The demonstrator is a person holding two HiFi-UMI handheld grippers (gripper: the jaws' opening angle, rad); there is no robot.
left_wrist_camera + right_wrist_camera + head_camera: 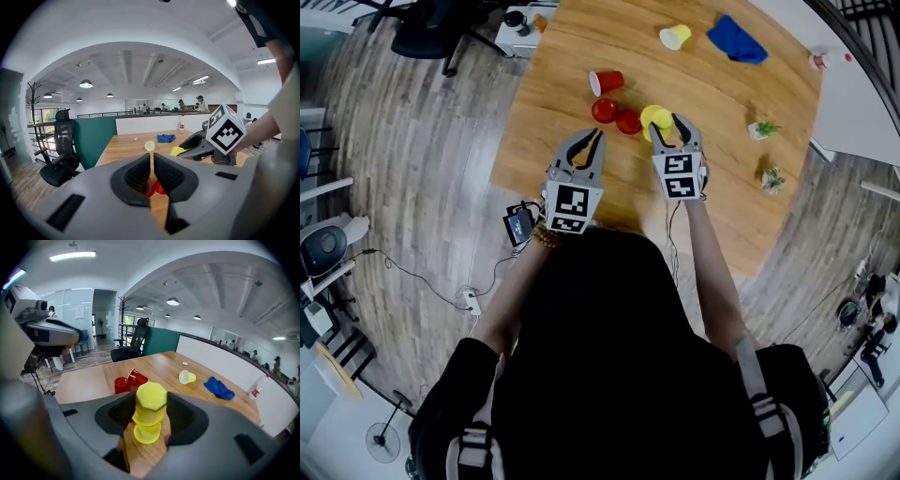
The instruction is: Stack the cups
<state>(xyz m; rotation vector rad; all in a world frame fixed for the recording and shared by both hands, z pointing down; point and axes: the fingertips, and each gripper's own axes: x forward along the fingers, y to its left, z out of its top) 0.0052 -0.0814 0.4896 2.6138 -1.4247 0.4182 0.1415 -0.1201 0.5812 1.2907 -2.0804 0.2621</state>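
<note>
Open-plan office space surrounds a wooden bench [722,216], where a pair of red cups [604,111] is set side by side near the middle. A yellow cup [151,399] is clamped between the pads of the right claw [667,123], just right of that pair, its closed base turned toward the claw's camera. A second yellow rim is seen directly under it, apparently nested, though this cannot be confirmed. The left claw [596,137] is closed tight on nothing, just short of the pair. A red cup on its side [607,82] is found just beyond the pair, and a yellow cup on its side [675,37] well beyond it.

The stacking is judged barely begun: at best two yellow cups are joined, and the others are left loose. The grip and the lower rim are shown only in the right gripper view, and the whole layout only in the head view. In the left gripper view the shut pads are shown with the red pair past them.
</note>
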